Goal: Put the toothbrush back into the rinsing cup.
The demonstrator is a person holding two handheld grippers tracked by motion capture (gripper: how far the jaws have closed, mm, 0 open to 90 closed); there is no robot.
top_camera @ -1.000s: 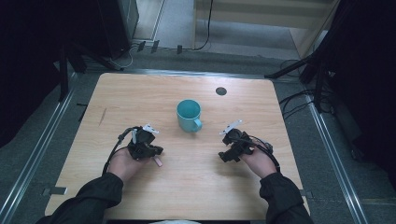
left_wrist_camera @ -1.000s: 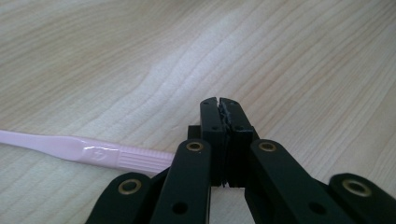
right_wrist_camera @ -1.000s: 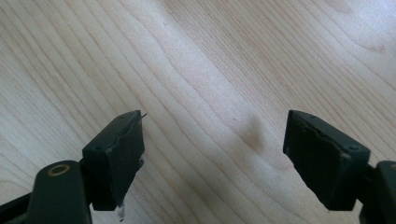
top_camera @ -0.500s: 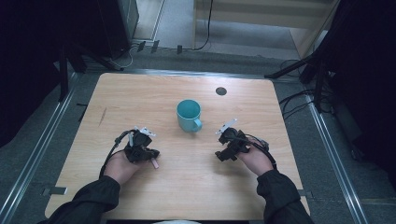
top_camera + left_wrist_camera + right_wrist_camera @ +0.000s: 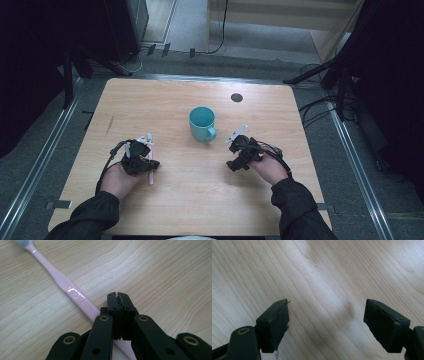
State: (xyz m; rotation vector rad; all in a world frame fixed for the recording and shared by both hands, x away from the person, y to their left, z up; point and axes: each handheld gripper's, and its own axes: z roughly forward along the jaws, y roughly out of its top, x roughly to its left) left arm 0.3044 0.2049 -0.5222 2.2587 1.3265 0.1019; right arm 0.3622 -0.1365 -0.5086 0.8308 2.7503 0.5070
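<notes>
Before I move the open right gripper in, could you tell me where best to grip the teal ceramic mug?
Probably the teal ceramic mug's rim wall, from above: it stands upright and open-topped, its small handle facing the right gripper, whose jaws stand wide apart.

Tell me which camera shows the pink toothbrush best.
The left gripper view: the toothbrush lies close up on the table, its handle running under the shut jaws toward the bristle end at the top. In the high view it is a thin pink stick beside the left gripper.
</notes>
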